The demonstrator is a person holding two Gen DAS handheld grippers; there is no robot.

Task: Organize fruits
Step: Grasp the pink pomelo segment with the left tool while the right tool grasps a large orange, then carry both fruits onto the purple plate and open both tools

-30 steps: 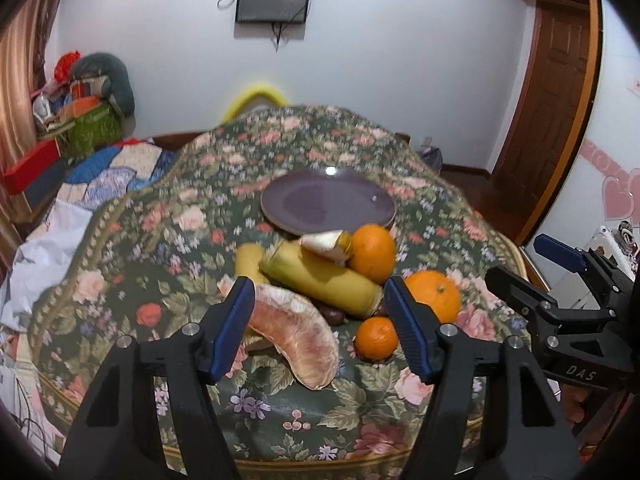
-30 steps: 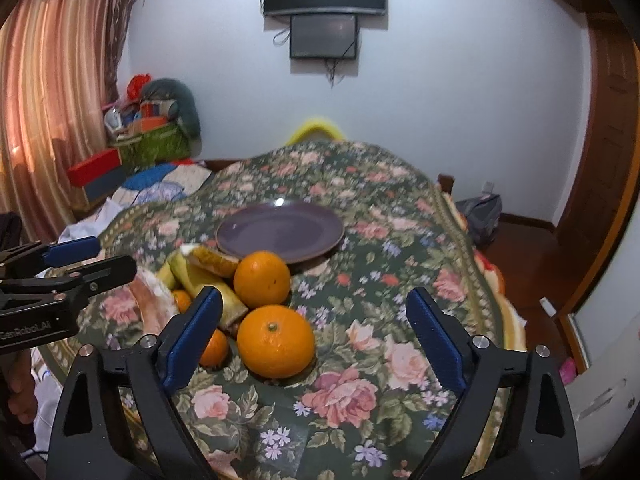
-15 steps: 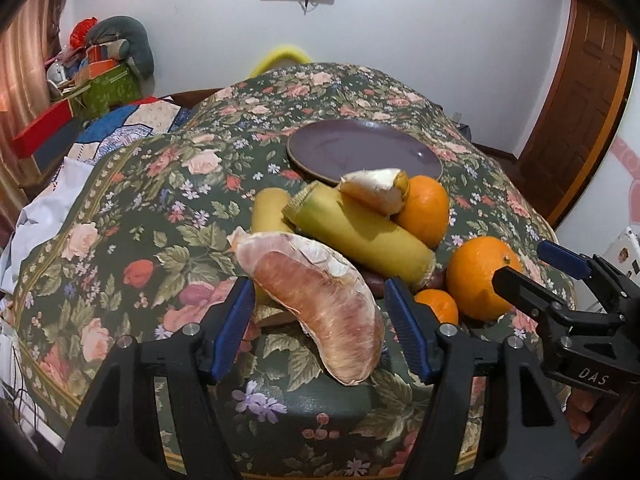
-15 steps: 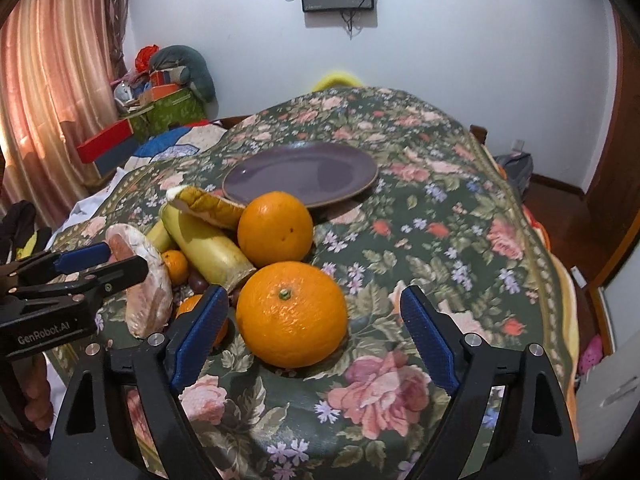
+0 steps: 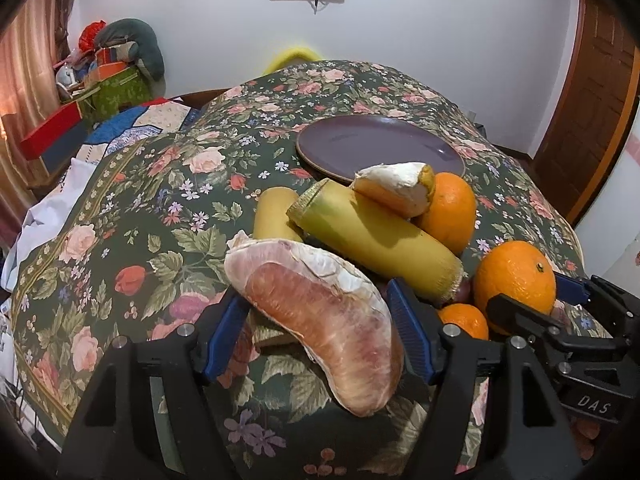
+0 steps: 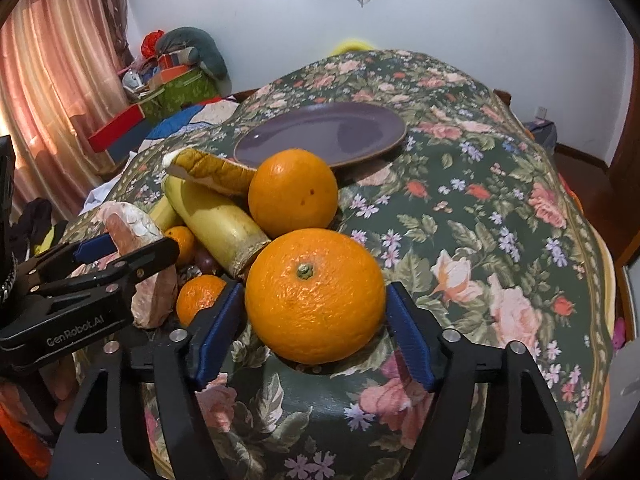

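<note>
A peeled pink pomelo segment (image 5: 320,316) lies on the floral cloth between the open jaws of my left gripper (image 5: 320,340); the blue pads stand beside it. A large orange (image 6: 316,296) sits between the open jaws of my right gripper (image 6: 314,336), pads close to its sides. Behind lie a yellow-green stalk piece (image 5: 372,236), a second orange (image 6: 294,194), a small mandarin (image 6: 198,296), a peel piece (image 5: 394,188) and an empty purple plate (image 5: 380,148). The large orange also shows in the left wrist view (image 5: 516,276), and the pomelo segment in the right wrist view (image 6: 136,232).
The table (image 6: 500,208) is rounded, covered in dark floral cloth, and drops off at the near and right edges. A bed with boxes and clutter (image 5: 108,84) stands at the left. A wooden door (image 5: 600,88) is at the right.
Both grippers have moved forward and down. The pomelo segment now lies between the left jaws and the large orange between the right jaws, whose gap has narrowed.
</note>
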